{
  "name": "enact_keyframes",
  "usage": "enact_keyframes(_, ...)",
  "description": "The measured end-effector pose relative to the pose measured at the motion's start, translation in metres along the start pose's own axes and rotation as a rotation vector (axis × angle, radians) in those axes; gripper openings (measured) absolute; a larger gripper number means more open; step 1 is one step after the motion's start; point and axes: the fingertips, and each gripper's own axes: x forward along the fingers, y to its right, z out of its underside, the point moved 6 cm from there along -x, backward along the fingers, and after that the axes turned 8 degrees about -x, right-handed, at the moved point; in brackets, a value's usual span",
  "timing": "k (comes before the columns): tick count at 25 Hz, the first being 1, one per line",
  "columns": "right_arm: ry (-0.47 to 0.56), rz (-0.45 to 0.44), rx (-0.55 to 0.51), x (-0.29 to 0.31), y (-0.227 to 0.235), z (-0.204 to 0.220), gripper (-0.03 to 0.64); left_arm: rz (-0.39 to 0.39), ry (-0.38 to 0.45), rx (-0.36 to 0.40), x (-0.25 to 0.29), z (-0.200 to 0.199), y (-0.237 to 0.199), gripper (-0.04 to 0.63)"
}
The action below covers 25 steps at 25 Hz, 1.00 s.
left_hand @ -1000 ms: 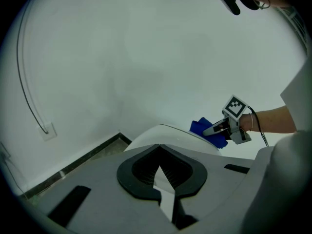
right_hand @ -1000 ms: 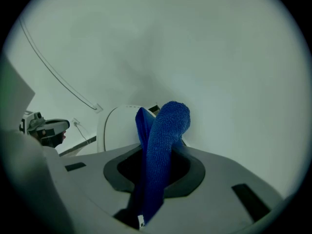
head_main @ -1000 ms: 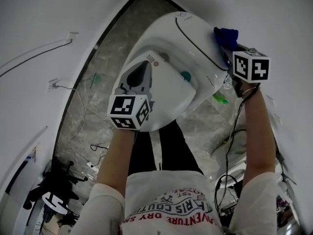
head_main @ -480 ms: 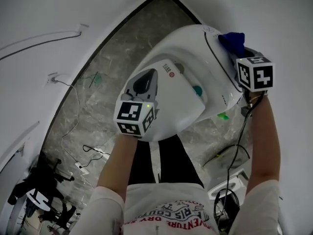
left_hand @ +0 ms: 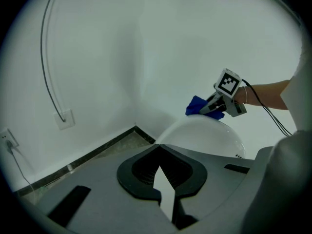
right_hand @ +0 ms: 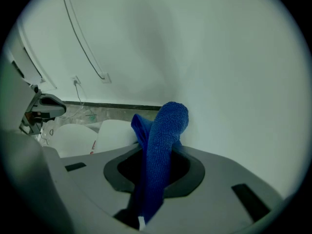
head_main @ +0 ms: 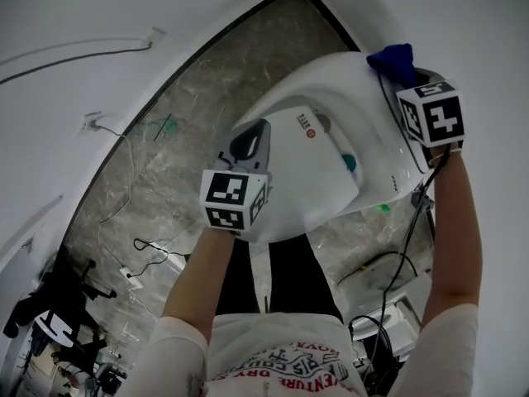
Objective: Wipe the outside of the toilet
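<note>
Now your right gripper (head_main: pixel 390 79) is clenched on the blue cloth (head_main: pixel 395 59), and you hold it at the far side of the toilet (head_main: pixel 331 85), just beside the white wall (head_main: pixel 463 23). The head view gives only a small blue lump past the marker cube, and it does not tell whether the cloth touches anything. The right gripper view tells more. There the cloth runs between both jaws and stands up beyond their tips as a rolled fold, with the wall directly behind it and white parts of the toilet low on the left.

Your left gripper (head_main: pixel 258 132) has its jaws brought together with nothing between them. You read this in the left gripper view, where the two grey fingers meet at their tips and only the white of the toilet shows through the slit below. The head view places this gripper over the near part of the toilet, but no view shows whether it rests on the surface.

The left gripper view also looks across the rounded white top of the toilet. The cloth meets the upper edge of that dome, which the other views do not show. The same view shows a wall socket (left_hand: pixel 64 119) near the corner. Only the head view shows the grey marble floor (head_main: pixel 207 98) with loose cables (head_main: pixel 157 246) lying on it.
</note>
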Motion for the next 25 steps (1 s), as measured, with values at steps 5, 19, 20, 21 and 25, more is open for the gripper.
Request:
enact_keyframes(5,-0.072,-0.093,-0.180,0.021,-0.031,-0.053,0.075,-0.023,0.011,-0.047,-0.008,0.003,-0.022,0.006)
enact_keyframes(19,-0.325,-0.162,-0.450,0.086,-0.077,-0.104,0.076,-0.098,0.042,-0.185,-0.037,0.034,-0.083,0.006)
enact_keyframes(20,-0.333,-0.153,-0.472,0.091,-0.082,-0.107,0.075,-0.104,0.046,-0.187,-0.039,0.035,-0.088,0.006)
enact_keyframes(21,-0.342,-0.149,-0.486,0.096,-0.088,-0.110,0.075,-0.111,0.049,-0.190,-0.042,0.037,-0.092,0.006)
enact_keyframes(25,-0.405,-0.199,-0.511,0.114,-0.110,-0.114,0.075,-0.135,0.056,-0.207,-0.049,0.044,-0.105,0.006)
